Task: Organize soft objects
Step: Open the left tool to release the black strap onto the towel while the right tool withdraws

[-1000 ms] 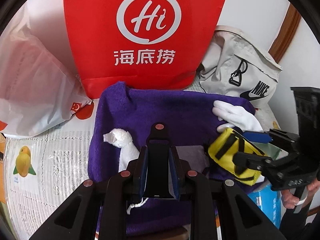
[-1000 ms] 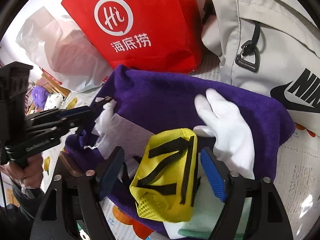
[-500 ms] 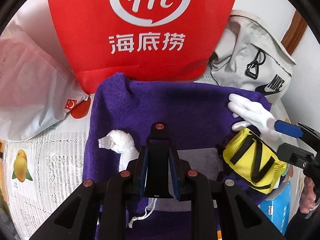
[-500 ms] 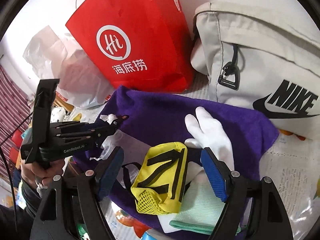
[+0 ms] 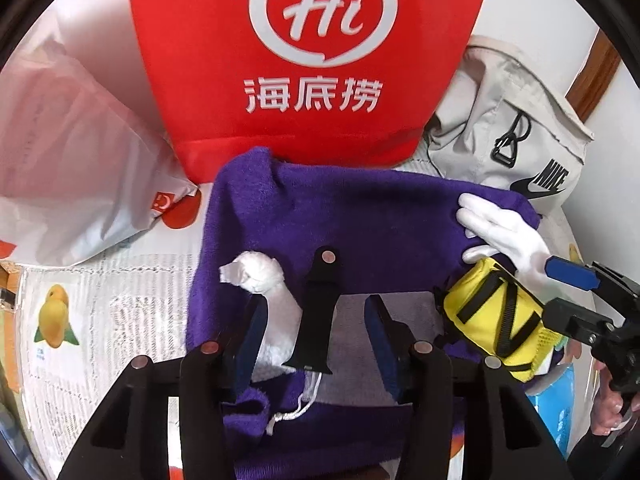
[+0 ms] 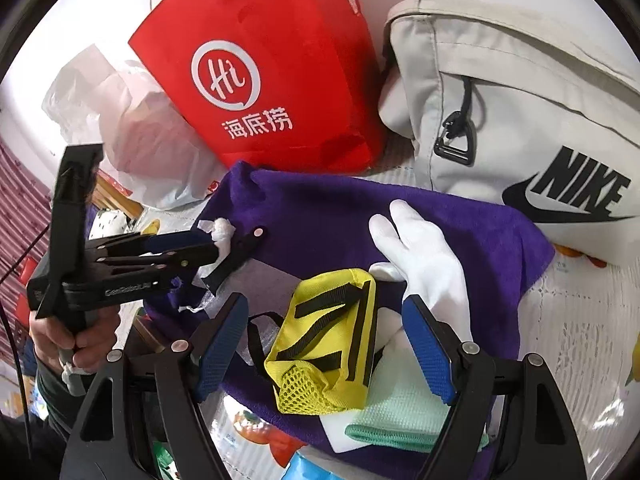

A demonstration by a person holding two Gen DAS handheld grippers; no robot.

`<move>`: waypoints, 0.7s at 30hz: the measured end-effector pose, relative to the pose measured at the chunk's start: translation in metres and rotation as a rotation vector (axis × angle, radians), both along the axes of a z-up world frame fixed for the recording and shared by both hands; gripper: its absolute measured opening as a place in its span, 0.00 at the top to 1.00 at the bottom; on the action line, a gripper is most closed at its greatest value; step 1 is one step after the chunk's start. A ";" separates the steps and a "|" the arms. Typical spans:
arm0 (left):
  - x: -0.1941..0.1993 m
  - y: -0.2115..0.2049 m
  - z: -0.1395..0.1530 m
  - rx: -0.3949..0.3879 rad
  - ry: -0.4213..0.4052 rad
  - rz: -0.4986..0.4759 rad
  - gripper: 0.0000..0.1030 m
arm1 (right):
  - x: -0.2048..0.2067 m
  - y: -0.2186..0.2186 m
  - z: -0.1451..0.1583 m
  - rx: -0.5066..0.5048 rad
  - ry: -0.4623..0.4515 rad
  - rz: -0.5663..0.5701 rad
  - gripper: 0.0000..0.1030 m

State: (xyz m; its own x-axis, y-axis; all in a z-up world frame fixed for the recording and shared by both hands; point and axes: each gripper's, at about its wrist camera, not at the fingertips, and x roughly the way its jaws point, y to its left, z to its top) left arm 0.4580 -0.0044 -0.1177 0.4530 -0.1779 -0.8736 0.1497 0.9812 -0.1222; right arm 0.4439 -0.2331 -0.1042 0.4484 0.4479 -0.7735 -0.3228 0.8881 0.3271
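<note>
A purple towel (image 5: 360,216) lies on the table. On it lie a black watch strap (image 5: 320,312), a knotted white cloth (image 5: 260,276), a grey drawstring pouch (image 5: 400,316), a white glove (image 5: 504,232) and a yellow mesh pouch (image 5: 492,320). My left gripper (image 5: 318,338) is open, its jaws either side of the strap, which lies loose on the towel. My right gripper (image 6: 324,344) is open around the yellow pouch (image 6: 332,340), not touching it. The glove (image 6: 424,248) and the towel (image 6: 320,208) show beyond it. The left gripper (image 6: 192,244) shows at the left.
A red paper bag (image 5: 312,60) stands behind the towel, a white plastic bag (image 5: 68,152) to its left, a beige Nike bag (image 5: 516,132) to its right. A folded mint cloth (image 6: 400,420) lies under the yellow pouch. The tablecloth (image 5: 108,320) has a fruit print.
My left gripper was shut on the black strap and has opened, leaving the strap on the towel. My right gripper has drawn back a little from the yellow pouch.
</note>
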 end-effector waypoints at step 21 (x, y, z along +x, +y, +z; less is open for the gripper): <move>-0.144 -0.006 0.078 0.002 -0.130 -0.041 0.53 | -0.126 -0.012 0.055 0.031 -0.067 -0.040 0.23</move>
